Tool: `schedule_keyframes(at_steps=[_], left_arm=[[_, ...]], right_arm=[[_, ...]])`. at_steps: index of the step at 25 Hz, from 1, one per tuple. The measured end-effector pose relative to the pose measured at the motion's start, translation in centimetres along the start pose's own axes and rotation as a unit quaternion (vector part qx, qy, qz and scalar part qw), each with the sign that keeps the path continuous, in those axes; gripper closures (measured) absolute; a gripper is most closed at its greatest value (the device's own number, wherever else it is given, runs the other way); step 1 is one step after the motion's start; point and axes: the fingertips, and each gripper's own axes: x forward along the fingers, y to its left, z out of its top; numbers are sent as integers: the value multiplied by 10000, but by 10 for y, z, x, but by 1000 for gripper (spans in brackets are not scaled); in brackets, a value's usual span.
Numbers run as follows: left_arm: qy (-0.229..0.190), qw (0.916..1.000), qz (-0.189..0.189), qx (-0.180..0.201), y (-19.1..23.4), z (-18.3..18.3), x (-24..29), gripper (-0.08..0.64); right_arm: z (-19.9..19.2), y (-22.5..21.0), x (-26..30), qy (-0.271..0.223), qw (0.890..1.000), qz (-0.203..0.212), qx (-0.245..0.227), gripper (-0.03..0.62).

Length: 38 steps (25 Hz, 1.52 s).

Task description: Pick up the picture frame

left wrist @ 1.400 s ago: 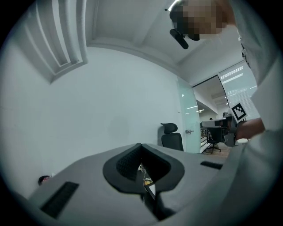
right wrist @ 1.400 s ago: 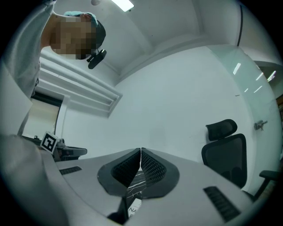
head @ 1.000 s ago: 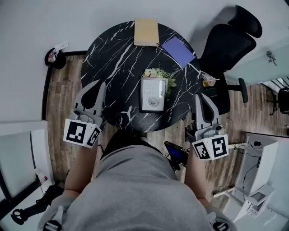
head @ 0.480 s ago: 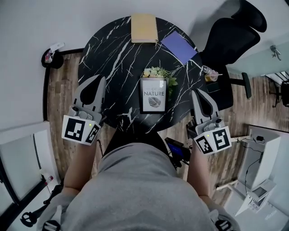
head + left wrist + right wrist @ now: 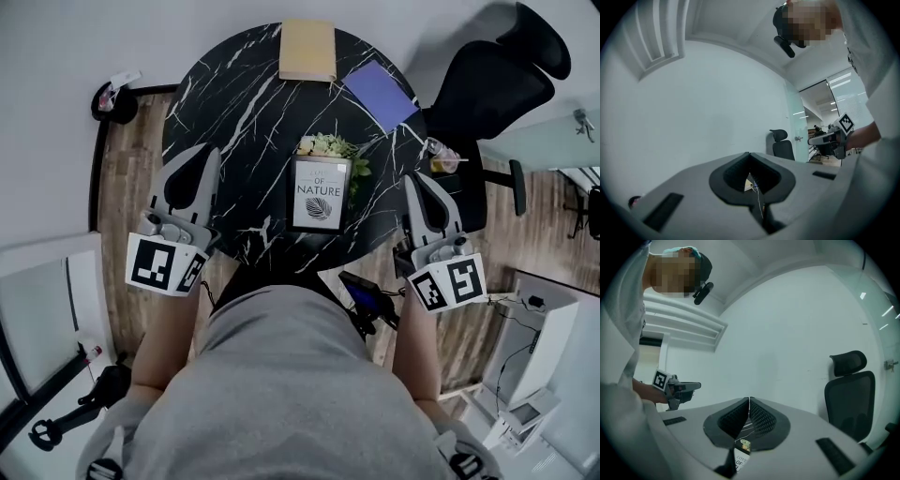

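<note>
Seen from the head view, a round black marble-patterned table (image 5: 234, 103) fills the centre, with a black office chair (image 5: 497, 84) at its right edge and the person's grey-shirted torso (image 5: 281, 394) at its near edge. The left gripper (image 5: 208, 152) is held over the table's left rim and the right gripper (image 5: 416, 176) over its right rim, both pointing away from the person. In each gripper view the two jaws meet tip to tip, fully closed, with nothing clamped between them. The picture frame (image 5: 319, 194), white-matted, printed "OF NATURE" with a leaf, sits on the near half of the table between the two grippers, well apart from both and untouched. It lies to the right of the left jaws and to the left of the right jaws. In the right gripper view, part of it shows through the gap below the closed tips. A small bunch of flowers (image 5: 330, 146) is just behind the frame. A tan book (image 5: 307, 50) and a purple notebook (image 5: 380, 94) lie at the far edge.
</note>
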Motion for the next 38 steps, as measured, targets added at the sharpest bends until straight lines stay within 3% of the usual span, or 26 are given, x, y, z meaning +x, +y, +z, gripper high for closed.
schedule_keyframes(at_steps=[9,14,21,34,38], left_arm=[[157,9998,67,-126,-13,-17,5,552],[109,9992,12,-374,-20,-17,9,554],[221,9990,36,-389,-24,-28,9,553],[563,9974,20,-449,-24,-57,11,552],[619,9970,-10,-462,-20,-64,16,552]], right_arm=[[-12,-9,-5,79,9999,84,30,566],[-12,-13,-10,25,10000,-16,34,566],[-23,-20,-12,167,9998,9,92,566],[-101,-29,8,1178,9896,587,587,565],[-141,-26,15,1831,9747,1101,651,565]])
